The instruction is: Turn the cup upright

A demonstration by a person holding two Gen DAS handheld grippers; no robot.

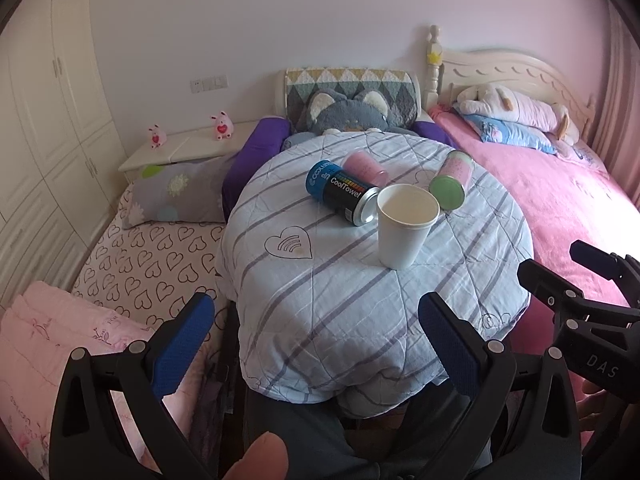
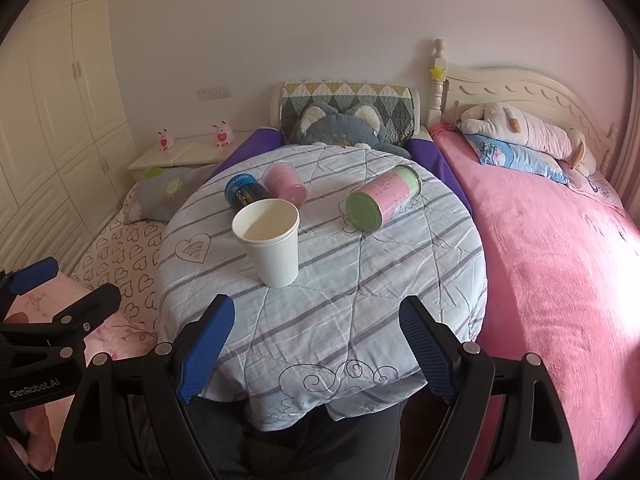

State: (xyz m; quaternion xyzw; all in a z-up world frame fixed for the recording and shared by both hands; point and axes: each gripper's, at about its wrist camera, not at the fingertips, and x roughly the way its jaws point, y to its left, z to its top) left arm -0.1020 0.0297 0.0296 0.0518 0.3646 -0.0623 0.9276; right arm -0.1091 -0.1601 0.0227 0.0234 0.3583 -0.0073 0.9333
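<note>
— How are they holding the hand-held grippers?
— Both left hand-held gripper (image 1: 316, 318) and right hand-held gripper (image 2: 316, 320) are hovering near the cup (image 1: 404, 226), jaws apart, gripping nothing.
— And the cup?
— It is standing upright on the worktop (image 1: 340, 300).

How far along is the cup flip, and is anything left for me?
Done, it seems: the cup stands upright on the quilt, mouth up, beside three cans lying on their sides. In hand: nothing; the left gripper and right gripper are both open, short of the cup. Left: nothing for the flip itself.
</note>
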